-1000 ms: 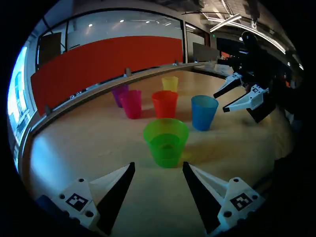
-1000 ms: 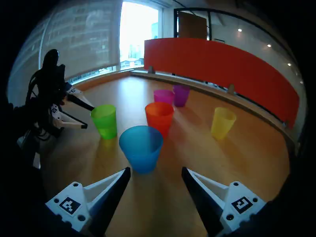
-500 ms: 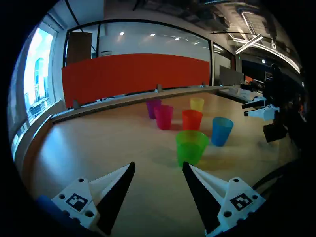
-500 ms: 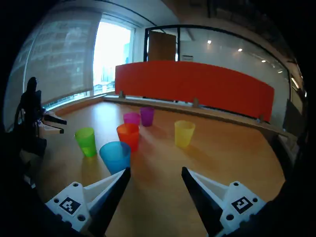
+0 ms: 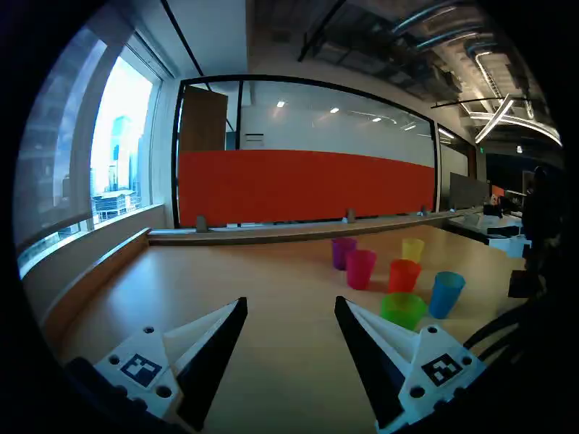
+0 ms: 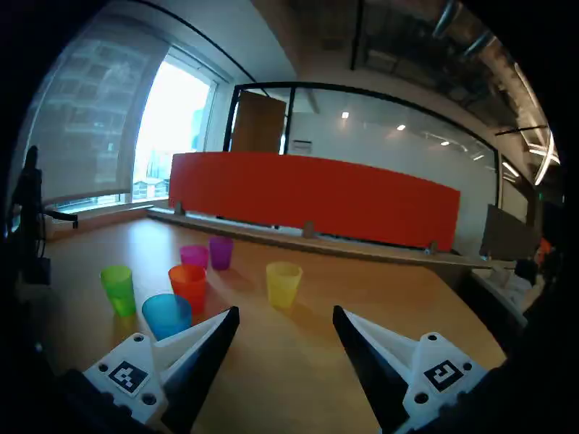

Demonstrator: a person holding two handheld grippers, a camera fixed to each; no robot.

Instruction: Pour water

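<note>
Wooden bench [image 5: 239, 275], red wall panel [image 5: 304, 184] behind. On it, clustered upright: green cup [image 5: 402, 309], blue cup [image 5: 445, 293], orange cup [image 5: 403, 275], pink cup [image 5: 360, 268], purple cup [image 5: 342, 252], yellow cup [image 5: 412, 250]. In each view they stand off to one side of my claw. My left claw [image 5: 289, 300]: fingers spread, empty. My right claw [image 6: 284, 309]: likewise spread, empty.

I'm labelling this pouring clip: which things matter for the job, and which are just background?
For the job: green cup, blue cup, orange cup, pink cup, purple cup, yellow cup, left gripper, right gripper.
Just there: table, red partition, window.
</note>
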